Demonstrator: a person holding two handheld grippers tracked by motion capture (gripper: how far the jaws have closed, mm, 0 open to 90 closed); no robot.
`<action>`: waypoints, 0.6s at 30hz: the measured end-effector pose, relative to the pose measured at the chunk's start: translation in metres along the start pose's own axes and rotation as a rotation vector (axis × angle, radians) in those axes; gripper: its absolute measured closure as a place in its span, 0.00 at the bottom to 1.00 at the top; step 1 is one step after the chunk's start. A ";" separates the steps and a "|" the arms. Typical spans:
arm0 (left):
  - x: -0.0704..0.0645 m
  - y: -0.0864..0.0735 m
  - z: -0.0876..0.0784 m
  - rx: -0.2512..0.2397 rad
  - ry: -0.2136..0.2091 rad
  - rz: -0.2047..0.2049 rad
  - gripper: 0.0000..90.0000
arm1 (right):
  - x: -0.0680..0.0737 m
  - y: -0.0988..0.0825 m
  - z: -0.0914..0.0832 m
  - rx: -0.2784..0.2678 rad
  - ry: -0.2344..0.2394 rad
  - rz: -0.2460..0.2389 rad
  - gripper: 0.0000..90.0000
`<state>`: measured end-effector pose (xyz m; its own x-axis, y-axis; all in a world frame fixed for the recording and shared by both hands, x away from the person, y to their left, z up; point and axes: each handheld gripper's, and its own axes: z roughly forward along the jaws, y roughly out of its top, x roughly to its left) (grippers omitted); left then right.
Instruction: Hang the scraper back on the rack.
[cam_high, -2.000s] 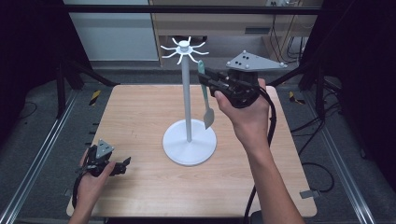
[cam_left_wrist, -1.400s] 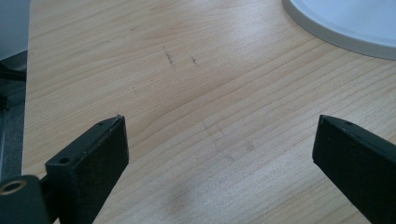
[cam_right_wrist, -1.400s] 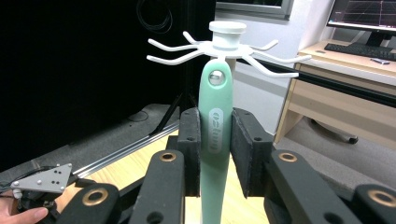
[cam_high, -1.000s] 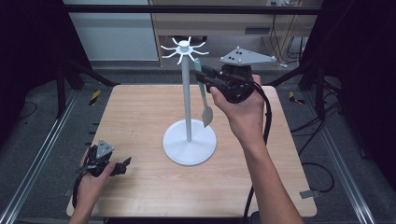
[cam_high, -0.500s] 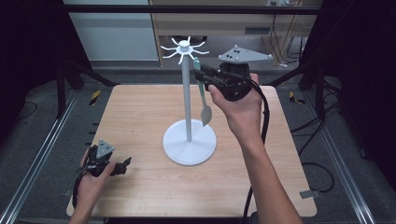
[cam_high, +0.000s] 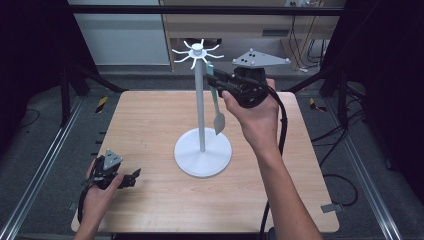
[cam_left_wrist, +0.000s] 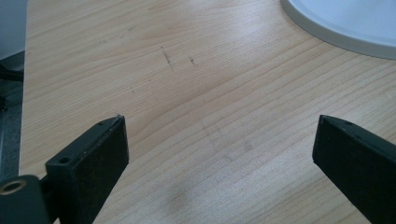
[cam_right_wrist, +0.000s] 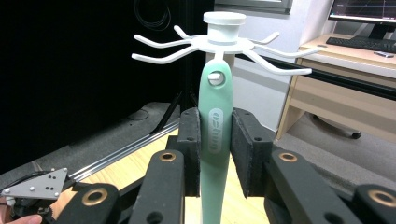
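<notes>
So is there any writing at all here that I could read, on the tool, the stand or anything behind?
Mint-green plastic utensil handle: pale raised lettering runs along it between the jaws of the right gripper; it is too blurred to read.
Computer monitor behind the white hook stand: only a graph trace, any text is too small.
Light wooden table: faint pencil-like marks, no words.

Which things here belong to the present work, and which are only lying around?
In use:
- mint-green utensil, clamped in the right gripper
- white hook stand

Lying about:
- left gripper, open, low over the table
- yellow-handled tool off the table's left edge
</notes>
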<state>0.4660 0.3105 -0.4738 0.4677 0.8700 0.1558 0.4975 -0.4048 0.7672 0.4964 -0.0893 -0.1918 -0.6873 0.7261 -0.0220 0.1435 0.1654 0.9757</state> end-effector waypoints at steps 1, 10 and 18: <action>0.000 0.000 0.000 0.000 0.000 0.001 0.04 | 0.000 0.000 0.000 0.000 0.001 0.000 0.82; 0.000 0.000 0.000 0.004 -0.002 0.003 0.04 | 0.000 0.000 -0.001 -0.001 -0.001 0.000 0.82; 0.000 0.000 0.001 0.004 -0.002 0.002 0.04 | 0.000 0.000 -0.001 0.002 0.003 0.002 0.81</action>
<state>0.4663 0.3103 -0.4743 0.4703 0.8687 0.1556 0.4999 -0.4075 0.7642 0.4962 -0.0898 -0.1917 -0.6889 0.7246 -0.0191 0.1467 0.1652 0.9753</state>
